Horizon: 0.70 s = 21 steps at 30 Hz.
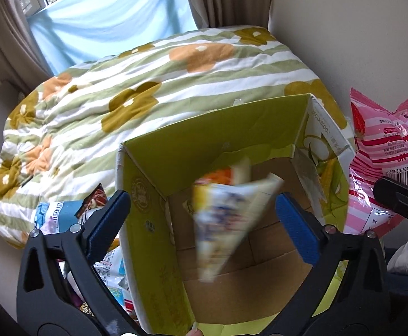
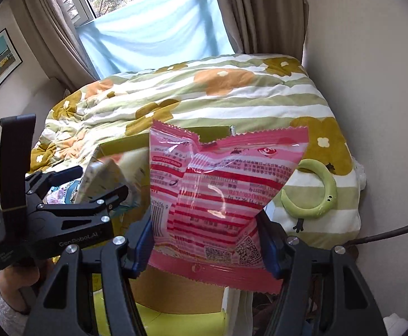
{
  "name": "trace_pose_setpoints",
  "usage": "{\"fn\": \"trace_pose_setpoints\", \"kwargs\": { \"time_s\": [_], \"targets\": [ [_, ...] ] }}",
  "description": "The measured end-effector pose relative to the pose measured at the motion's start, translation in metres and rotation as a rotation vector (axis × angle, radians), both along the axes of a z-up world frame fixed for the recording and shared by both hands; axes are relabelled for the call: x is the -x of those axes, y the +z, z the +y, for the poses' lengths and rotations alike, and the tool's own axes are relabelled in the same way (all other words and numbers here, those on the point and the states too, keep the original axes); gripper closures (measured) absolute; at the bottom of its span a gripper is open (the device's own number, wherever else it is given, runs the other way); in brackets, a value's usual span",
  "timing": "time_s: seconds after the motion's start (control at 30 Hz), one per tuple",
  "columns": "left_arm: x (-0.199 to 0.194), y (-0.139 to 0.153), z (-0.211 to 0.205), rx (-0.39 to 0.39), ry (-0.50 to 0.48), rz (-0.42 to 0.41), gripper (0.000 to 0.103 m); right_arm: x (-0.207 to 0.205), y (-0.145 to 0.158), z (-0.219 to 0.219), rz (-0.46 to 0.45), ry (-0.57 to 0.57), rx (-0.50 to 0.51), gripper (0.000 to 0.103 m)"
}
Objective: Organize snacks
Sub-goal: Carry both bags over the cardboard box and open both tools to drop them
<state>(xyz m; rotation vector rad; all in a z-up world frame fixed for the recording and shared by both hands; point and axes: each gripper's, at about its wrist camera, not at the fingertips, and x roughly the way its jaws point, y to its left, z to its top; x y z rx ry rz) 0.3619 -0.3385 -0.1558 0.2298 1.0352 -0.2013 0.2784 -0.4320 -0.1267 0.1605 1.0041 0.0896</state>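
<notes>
We see our right gripper (image 2: 206,249) clamped on a pink snack bag (image 2: 220,193) above the open green box (image 2: 176,308), our left gripper (image 2: 103,180) spread beside a blurred packet (image 2: 111,179), the flowered quilt (image 2: 204,98) behind.

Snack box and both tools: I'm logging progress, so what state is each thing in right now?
Cardboard box: open, flaps up.
Left tool: open, gripping nothing.
Blurred snack packet: loose between the open pads, over the box.
Right tool: shut on the pink striped bag.
Snack pile: outside the box.
</notes>
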Motion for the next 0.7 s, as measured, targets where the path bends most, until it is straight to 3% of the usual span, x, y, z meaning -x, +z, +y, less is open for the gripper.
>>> {"fn": "trace_pose_setpoints", "kwargs": {
  "time_s": [0.37, 0.7],
  "targets": [
    [0.041, 0.020, 0.028, -0.007, 0.032, -0.005, 0.001, -0.013, 0.008, 0.002, 0.004, 0.046, -0.023, 0.043],
    [0.045, 0.025, 0.056, -0.016, 0.078, -0.012, 0.001, -0.060, -0.003, 0.031, 0.020, 0.125, -0.019, 0.041]
  ]
}}
